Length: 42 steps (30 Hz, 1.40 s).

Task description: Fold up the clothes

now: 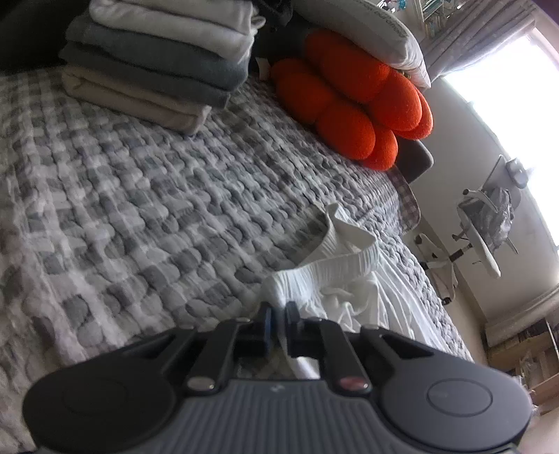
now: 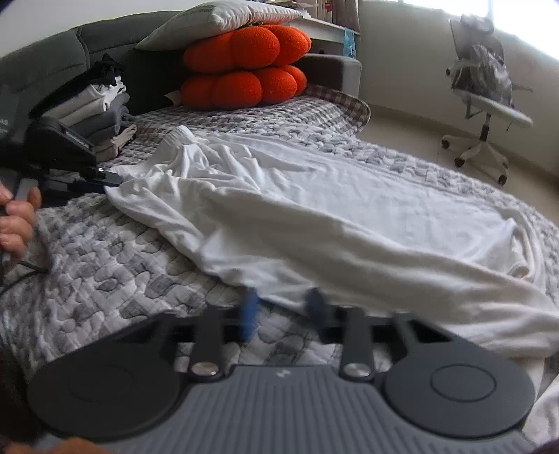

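Note:
A white garment (image 2: 314,209) lies spread and wrinkled across the grey checked quilt (image 2: 104,279). Its ribbed band (image 1: 335,258) stands up just beyond my left gripper (image 1: 277,310), which is shut on the garment's edge; white cloth runs back between its fingers. In the right wrist view the left gripper (image 2: 113,180) pinches the garment's far left corner, with a hand (image 2: 14,216) behind it. My right gripper (image 2: 283,302) is at the garment's near hem. Its blurred blue pads (image 2: 249,314) stand apart, and the hem lies at their tips without being pinched.
A stack of folded clothes (image 2: 101,115) sits at the bed's far left, also in the left wrist view as folded clothes (image 1: 150,59). Orange cushions (image 2: 241,66) under a white pillow (image 2: 216,21) lean on the headboard. An office chair (image 2: 485,104) stands on the floor to the right.

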Available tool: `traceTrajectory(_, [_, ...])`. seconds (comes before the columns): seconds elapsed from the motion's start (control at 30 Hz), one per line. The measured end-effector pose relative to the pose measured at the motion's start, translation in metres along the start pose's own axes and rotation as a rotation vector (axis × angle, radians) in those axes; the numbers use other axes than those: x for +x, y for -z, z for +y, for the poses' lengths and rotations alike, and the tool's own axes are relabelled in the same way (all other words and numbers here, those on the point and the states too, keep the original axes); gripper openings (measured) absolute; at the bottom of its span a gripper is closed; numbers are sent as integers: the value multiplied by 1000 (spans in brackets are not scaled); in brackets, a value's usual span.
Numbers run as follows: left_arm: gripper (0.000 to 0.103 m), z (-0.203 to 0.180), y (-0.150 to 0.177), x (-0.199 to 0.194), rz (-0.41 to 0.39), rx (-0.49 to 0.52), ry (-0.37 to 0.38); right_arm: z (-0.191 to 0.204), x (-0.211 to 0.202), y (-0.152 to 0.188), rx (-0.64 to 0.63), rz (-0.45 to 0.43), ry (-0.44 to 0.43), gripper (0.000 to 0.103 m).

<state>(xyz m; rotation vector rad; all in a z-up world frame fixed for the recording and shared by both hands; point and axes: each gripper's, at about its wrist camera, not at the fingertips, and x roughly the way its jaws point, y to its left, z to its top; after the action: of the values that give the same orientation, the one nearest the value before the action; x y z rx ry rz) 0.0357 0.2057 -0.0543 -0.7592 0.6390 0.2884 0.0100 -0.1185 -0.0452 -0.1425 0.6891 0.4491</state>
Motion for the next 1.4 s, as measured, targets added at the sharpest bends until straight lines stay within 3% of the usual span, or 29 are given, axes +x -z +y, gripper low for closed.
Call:
traceTrajectory(0.07, [6,3,0,-3,-7,-9,-4,-1,1,-2,13,2,-7,1])
traceTrajectory(0.1, [6,4,0,-5,-10,-14,-5,-2,0,-2,20,4,-15,0])
traceTrajectory(0.6, [5,40,-5,-51,-29,-136,2,22,-49,4,-1,-23,-136,0])
traceTrajectory(0.9, [5,40,-11,-79,-70,-86,-42,43,-69,9,-36,8,-212,0])
traceTrajectory(1.07, [5,44,-18,-87,-31,-64,-59,53,-80,9,-56,10,-248,0])
traceTrajectory(1.27, [5,46,-23,-85,27,34,-43,57,-74,11,-71,38,-223,0])
traceTrajectory(1.4, [6,51,-21,-77,90,88,-22,51,-68,7,-38,48,-208,12])
